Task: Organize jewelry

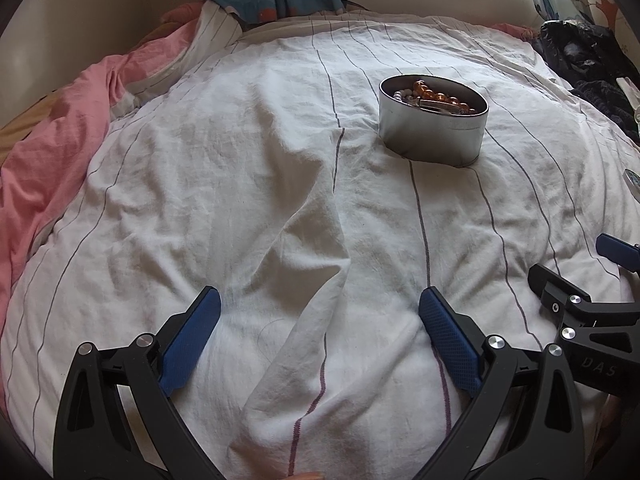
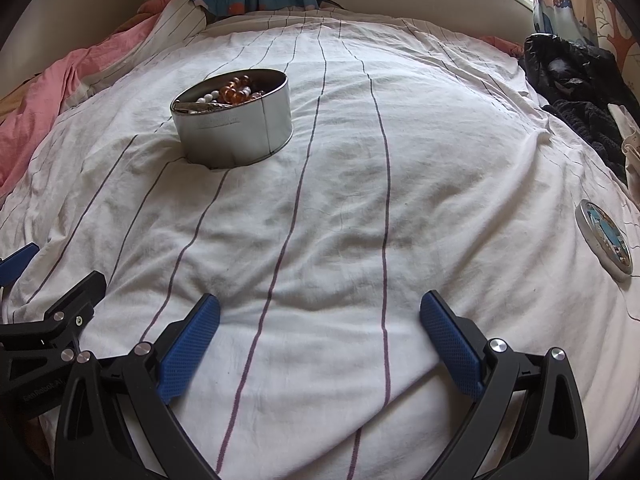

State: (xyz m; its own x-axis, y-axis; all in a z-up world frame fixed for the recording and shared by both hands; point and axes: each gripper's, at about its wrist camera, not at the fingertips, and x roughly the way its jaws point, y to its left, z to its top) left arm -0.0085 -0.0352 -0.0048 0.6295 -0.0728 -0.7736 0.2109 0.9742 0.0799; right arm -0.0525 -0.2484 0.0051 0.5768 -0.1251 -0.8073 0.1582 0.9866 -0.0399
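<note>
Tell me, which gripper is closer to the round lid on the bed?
Right. The lid lies just off the right gripper on its outer side. The left gripper sits farther off, beyond the right one; its camera catches only the lid's edge.

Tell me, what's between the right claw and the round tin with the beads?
Only bare striped bedsheet lies between the right claw and the tin, as the right wrist view shows.
</note>
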